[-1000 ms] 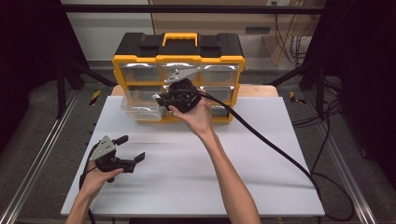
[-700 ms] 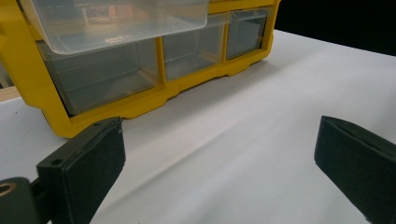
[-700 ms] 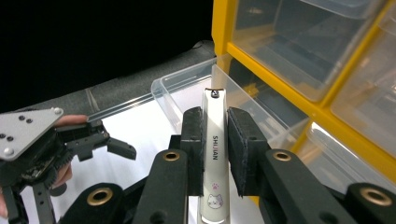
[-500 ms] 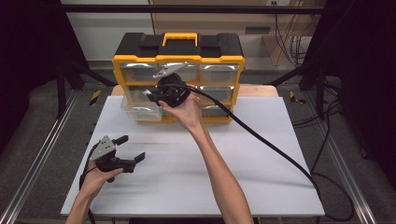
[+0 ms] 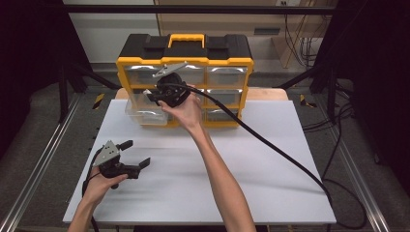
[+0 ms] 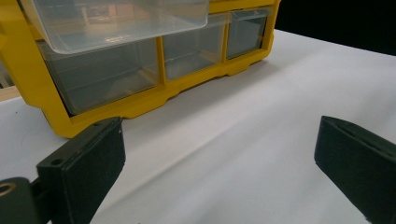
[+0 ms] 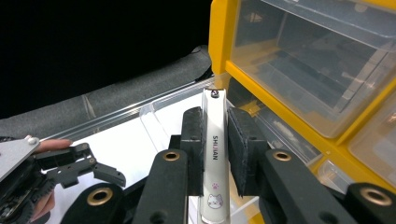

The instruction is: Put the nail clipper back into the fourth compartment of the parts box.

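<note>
A white nail clipper (image 7: 215,154) with a small cat print stands upright between the pads of my right gripper (image 7: 215,119), which is shut on it. In the high view my right gripper (image 5: 153,95) hangs in front of the yellow drawer organizer (image 5: 183,48), over the clear drawer (image 5: 145,115) pulled out at its lower left. That drawer's rim (image 7: 156,116) lies just beyond the clipper's tip. My left gripper (image 5: 136,153) rests near the table's front left, open with nothing between its jaws (image 6: 219,154), facing the organizer (image 6: 140,105) and the pulled-out drawer (image 6: 121,23).
The white tabletop (image 5: 270,183) spreads wide to the right and front. A thick black cable (image 5: 270,145) runs from the right gripper across the table to the right edge. Black frame posts and metal rails flank the table.
My right hand has carried the clipper leftward along the organizer's front to above the pulled-out drawer. The left gripper has stayed where it was.
</note>
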`<state>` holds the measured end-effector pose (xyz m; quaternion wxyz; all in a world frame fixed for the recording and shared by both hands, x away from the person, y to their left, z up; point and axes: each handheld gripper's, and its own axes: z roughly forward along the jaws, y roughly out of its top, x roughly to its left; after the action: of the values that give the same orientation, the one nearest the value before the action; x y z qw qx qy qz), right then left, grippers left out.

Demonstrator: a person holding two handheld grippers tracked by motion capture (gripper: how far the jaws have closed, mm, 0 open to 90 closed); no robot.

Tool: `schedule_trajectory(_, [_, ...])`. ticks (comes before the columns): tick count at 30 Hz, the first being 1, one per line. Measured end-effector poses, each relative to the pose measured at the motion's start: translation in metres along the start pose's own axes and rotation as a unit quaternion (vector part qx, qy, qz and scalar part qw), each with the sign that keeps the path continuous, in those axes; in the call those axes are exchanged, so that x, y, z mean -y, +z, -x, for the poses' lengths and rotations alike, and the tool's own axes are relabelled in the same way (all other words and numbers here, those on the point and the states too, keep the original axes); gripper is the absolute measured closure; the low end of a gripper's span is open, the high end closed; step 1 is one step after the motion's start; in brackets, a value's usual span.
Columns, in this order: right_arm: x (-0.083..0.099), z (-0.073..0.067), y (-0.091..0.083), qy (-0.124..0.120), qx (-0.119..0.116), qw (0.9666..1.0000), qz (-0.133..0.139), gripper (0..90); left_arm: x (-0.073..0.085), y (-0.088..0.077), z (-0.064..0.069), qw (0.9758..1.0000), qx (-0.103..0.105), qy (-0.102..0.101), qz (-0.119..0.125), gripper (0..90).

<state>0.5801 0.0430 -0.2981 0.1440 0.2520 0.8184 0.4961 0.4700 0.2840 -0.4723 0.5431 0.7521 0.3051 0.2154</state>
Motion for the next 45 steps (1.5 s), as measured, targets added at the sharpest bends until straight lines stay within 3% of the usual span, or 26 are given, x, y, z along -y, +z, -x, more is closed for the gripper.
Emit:
schedule_trajectory(23, [0.001,0.012,0.023,0.009,0.008,0.9999,-0.002,77.3,0.001,0.001,0.001,1.0,0.002,0.001,-0.003,1.9])
schedule_trajectory(45, [0.013,0.016,0.047,0.019,0.004,0.9993,-0.031,77.3,0.0,0.0,0.001,1.0,0.002,0.001,-0.001,1.9])
